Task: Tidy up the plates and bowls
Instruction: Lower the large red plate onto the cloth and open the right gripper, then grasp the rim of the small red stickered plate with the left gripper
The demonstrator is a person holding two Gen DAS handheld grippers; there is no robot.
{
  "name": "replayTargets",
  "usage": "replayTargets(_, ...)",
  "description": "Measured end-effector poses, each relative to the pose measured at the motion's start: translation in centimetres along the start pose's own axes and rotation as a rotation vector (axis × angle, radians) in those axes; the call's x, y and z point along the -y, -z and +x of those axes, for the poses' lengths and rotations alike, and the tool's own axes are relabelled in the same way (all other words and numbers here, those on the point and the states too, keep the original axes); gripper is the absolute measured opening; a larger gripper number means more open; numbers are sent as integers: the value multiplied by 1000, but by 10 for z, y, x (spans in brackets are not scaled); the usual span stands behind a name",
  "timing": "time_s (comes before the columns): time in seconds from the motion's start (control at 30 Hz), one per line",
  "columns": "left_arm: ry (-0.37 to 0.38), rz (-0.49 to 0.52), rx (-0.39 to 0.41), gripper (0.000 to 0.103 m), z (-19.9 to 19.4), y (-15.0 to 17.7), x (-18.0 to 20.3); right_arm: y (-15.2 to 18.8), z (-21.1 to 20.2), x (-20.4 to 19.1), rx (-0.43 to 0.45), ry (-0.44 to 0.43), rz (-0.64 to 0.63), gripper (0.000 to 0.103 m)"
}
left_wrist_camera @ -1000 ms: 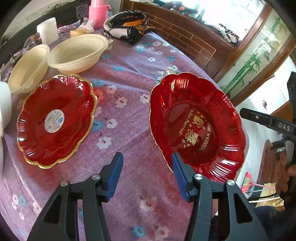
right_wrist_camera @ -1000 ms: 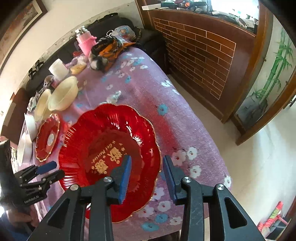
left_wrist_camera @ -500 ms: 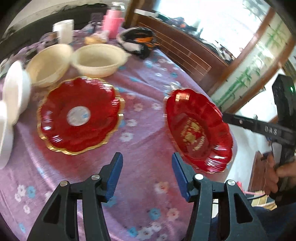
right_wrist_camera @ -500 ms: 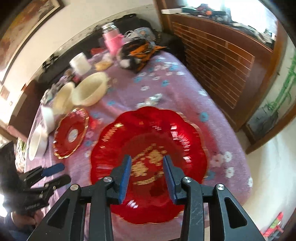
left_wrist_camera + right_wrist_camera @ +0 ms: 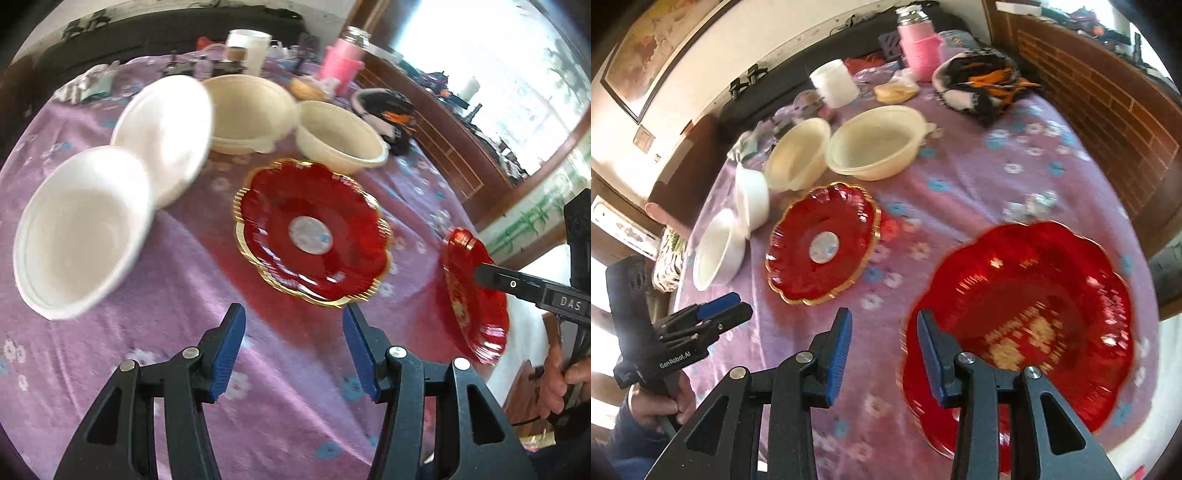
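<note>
On the bench (image 5: 979, 177), under its purple flowered cloth, two white bowls (image 5: 718, 251) sit at the far left, one leaning on the other. Right of them two cream bowls (image 5: 875, 142) stand side by side, farther back. The left gripper (image 5: 293, 349) hovers with jaws partly apart, nothing between them — the gold-rimmed red plate (image 5: 312, 232) lies just beyond its tips. The right gripper (image 5: 884, 350) is also narrowly parted and empty; the larger red plate (image 5: 1023, 325) with gold lettering lies near right, its edge beside the right finger.
</note>
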State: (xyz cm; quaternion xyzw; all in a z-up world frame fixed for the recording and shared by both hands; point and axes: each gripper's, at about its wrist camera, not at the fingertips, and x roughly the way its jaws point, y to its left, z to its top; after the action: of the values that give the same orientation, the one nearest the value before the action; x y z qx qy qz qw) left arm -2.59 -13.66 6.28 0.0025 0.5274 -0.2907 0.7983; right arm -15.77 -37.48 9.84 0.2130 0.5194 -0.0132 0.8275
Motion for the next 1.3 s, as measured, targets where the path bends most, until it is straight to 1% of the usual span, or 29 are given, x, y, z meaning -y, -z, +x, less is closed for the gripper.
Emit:
replayTargets(0.07, -21, -12, -7, 53, 5, -6, -6, -8, 10, -8, -16, -17, -17, 41)
replayTargets(0.13, -63, -18, -20, 53, 13, -13, -10, -17, 22, -19, -22, -12, -41, 41)
replayTargets(0.2, -74, -18, -30, 53, 22, -20, -12, -26, 36, -26, -36, -17, -65, 41)
replayTargets(0.23, -93, -10, -37, 53, 28, -24, -11, -32, 48, -27, -56, -2, -58, 41)
replayTargets(0.3, -143, 5, -54, 53, 40, -31, -10, -39, 60, -26, -65, -1, -44, 41)
replayTargets(0.33, -154, 4, -62, 53, 45, -34, -10, -45, 70, -26, -78, 18, -48, 41)
replayTargets(0.37, -161, 2, -67, 53, 51, -38, -11, -49, 77, -25, -86, 41, -48, 41)
replayTargets(0.5, -185, 19, -79, 51, 64, -50, -12, -61, 96, -17, -107, 67, -29, 40)
replayTargets(0.63, -202, 35, -101, 45, 79, -59, -12, -69, 114, -12, -139, 82, -22, 40)
replayTargets(0.7, -210, 41, -112, 41, 87, -62, -13, -73, 121, -13, -153, 72, -24, 39)
replayTargets(0.73, -213, 48, -100, 40, 87, -63, -13, -74, 125, -14, -161, 73, -29, 36)
replayTargets(0.77, -213, 58, -98, 37, 89, -65, -12, -74, 128, -14, -169, 76, -31, 28)
replayTargets(0.8, -212, 66, -98, 34, 90, -67, -10, -74, 133, -15, -182, 74, -28, 23)
replayTargets(0.83, -204, 71, -99, 25, 91, -68, -9, -74, 136, -15, -187, 72, -28, 16)
replayTargets(0.87, -200, 76, -102, 25, 91, -68, -7, -73, 138, -17, -190, 73, -33, 15)
replayTargets(0.93, -197, 81, -106, 25, 89, -65, -5, -71, 136, -19, -183, 82, -45, 15)
replayTargets(1.03, -176, 61, -116, 25, 81, -54, -4, -63, 129, -20, -188, 68, -47, 15)
replayTargets(1.1, -175, 73, -103, 25, 70, -42, 1, -55, 124, -22, -195, 70, -53, 15)
replayTargets(1.17, -176, 89, -102, 25, 58, -25, 5, -43, 115, -26, -198, 67, -71, 15)
replayTargets(1.3, -162, 102, -112, 25, 33, 15, 6, -15, 101, -35, -223, 37, -107, 15)
